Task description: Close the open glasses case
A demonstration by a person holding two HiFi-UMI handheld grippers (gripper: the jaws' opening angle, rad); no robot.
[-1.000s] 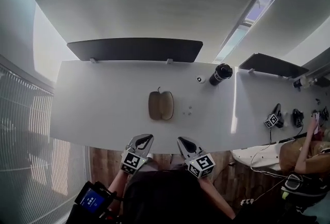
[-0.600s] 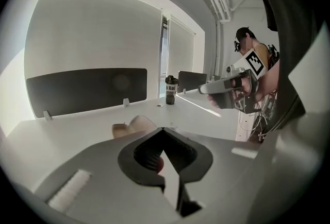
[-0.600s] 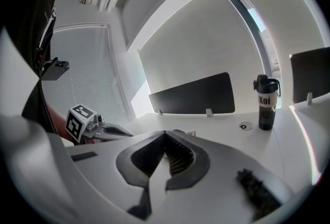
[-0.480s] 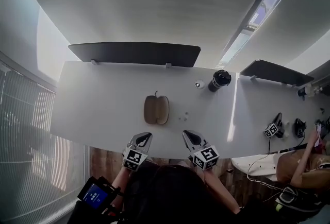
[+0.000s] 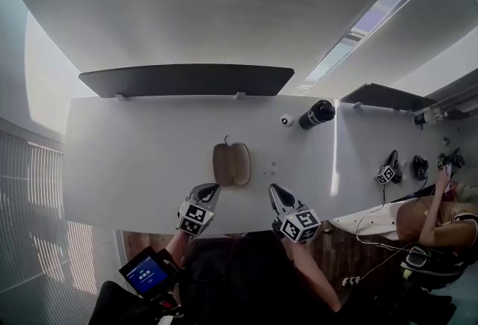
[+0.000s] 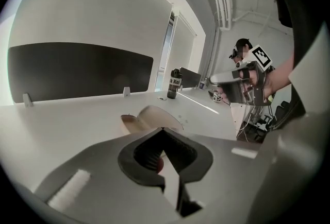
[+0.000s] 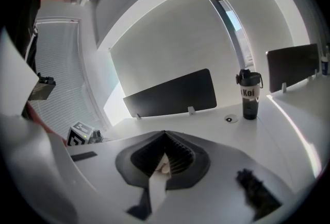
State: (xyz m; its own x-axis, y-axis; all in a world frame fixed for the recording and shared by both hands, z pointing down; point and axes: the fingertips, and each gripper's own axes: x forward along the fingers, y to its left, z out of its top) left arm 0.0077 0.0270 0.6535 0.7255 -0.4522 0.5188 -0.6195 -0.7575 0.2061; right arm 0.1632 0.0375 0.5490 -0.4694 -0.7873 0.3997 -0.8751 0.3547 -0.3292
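An open tan glasses case (image 5: 231, 163) lies flat on the white table (image 5: 134, 159), both halves spread, a little in from the near edge. My left gripper (image 5: 210, 189) sits over the table's near edge just left of the case, its jaws shut and empty. My right gripper (image 5: 275, 190) is level with it to the case's right, also shut with nothing in it. In the left gripper view the case (image 6: 150, 116) lies just beyond the closed jaw tips of the left gripper (image 6: 162, 128). The right gripper (image 7: 165, 133) blocks the case in its own view.
A black bottle (image 5: 317, 113) and a small round disc (image 5: 284, 120) stand at the table's far right. A dark divider panel (image 5: 187, 80) runs along the far edge. Another desk with gear (image 5: 392, 169) and a seated person (image 5: 441, 219) are to the right.
Both grippers have come forward over the table's near edge, closer to the case. The head view has shifted slightly. The case has not moved.
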